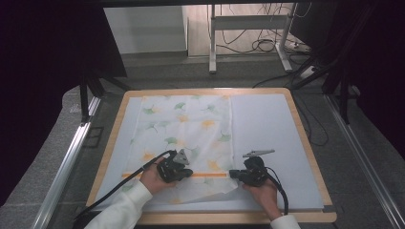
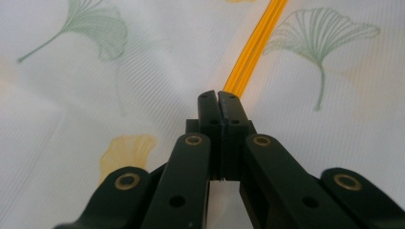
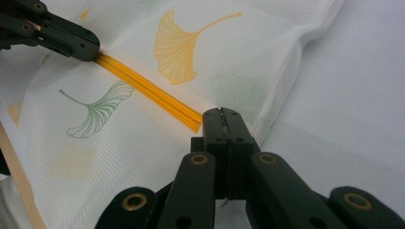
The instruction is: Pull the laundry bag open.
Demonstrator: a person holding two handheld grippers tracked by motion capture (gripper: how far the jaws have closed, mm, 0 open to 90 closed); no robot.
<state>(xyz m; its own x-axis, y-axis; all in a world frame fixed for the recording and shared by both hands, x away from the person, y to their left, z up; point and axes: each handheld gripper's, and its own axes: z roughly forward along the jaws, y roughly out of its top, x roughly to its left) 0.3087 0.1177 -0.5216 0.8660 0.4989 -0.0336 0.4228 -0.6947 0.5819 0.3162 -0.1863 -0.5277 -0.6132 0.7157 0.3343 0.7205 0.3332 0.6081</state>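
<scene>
Two claws were seen in the high view, one in each of the person's hands, both low on a wooden-edged worktop point(image 1: 300, 129) covered by a pale sheet. The left claw point(image 1: 177, 168) and the right claw point(image 1: 235, 173) were set at opposite ends of one orange strip point(image 1: 210, 175) that ran across the near part of one white cloth point(image 1: 184, 138). The cloth was printed with green and yellow ginkgo leaves and was spread flat over the left half of the sheet, its near right corner slightly lifted. One left hand point(image 1: 152, 179) and one right hand point(image 1: 261, 192) came in from the bottom, each in a white sleeve. Grey floor was seen around the worktop, with metal rails at both sides, a white table frame and loose cables farther back.

In the left gripper view, the left claw point(image 2: 219, 97) was pressed closed, its two jaws meeting with no gap, their tips at the near end of the orange strip point(image 2: 255, 45). Whether cloth point(image 2: 157, 62) was pinched between them could not be told. Two green leaves and one yellow leaf were counted around it.

In the right gripper view, the right claw point(image 3: 220, 116) was likewise closed tight, its tips at the end of the orange strip point(image 3: 143, 86) near the cloth's point(image 3: 229, 57) edge; a grip could not be confirmed. The left claw point(image 3: 88, 50) was seen at the strip's far end. Bare pale sheet point(image 3: 363, 105) lay to the right.
</scene>
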